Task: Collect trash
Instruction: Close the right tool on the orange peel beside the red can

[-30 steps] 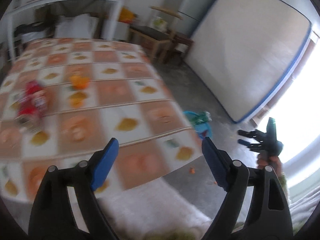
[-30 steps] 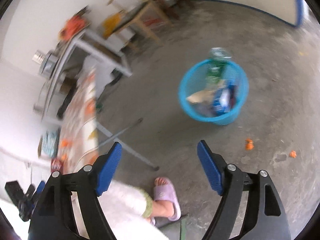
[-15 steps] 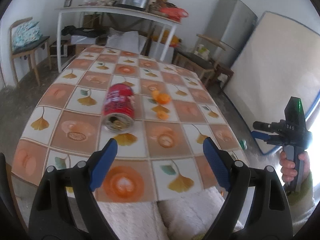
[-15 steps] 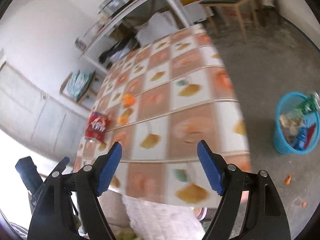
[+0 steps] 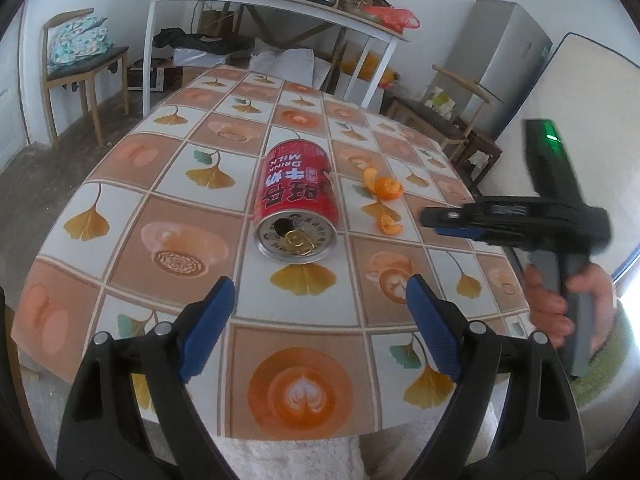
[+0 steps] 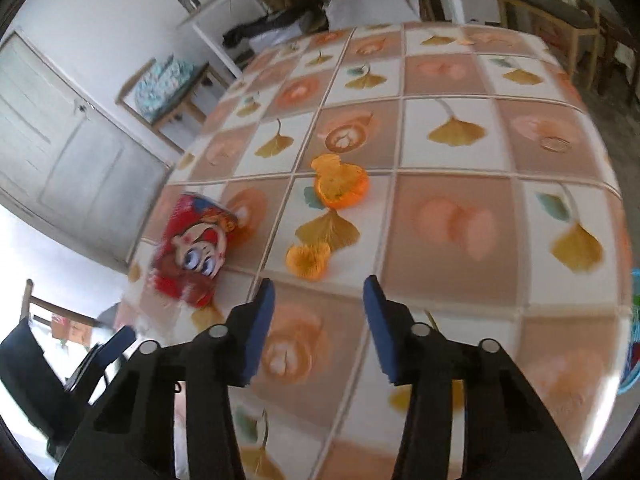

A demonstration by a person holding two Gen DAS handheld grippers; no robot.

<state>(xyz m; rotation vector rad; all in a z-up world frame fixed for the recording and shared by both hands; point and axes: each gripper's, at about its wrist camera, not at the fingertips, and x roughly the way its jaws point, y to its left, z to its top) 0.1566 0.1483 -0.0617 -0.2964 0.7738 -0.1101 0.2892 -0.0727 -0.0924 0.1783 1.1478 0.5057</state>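
A red milk drink can (image 5: 295, 204) lies on its side on the patterned tablecloth (image 5: 120, 208), its open top toward me; it also shows in the right wrist view (image 6: 192, 250). Orange peel pieces (image 5: 385, 189) lie just right of the can, and show as a large piece (image 6: 340, 186) and a small piece (image 6: 308, 260) in the right wrist view. My left gripper (image 5: 320, 320) is open and empty, a short way in front of the can. My right gripper (image 6: 318, 320) is open and empty, just short of the small peel; it also shows in the left wrist view (image 5: 452, 222).
A blue trash basket (image 6: 632, 344) shows at the right edge, beside the table. A white shelf table (image 5: 276, 4) with pots, a wooden chair (image 5: 80, 60), a fridge (image 5: 504, 64) and a leaning mattress (image 5: 580, 120) stand beyond the table.
Both grippers have swung from the floor and basket to the table. The left has closed in on the can. The right has moved over the table toward the peel, its jaws narrower.
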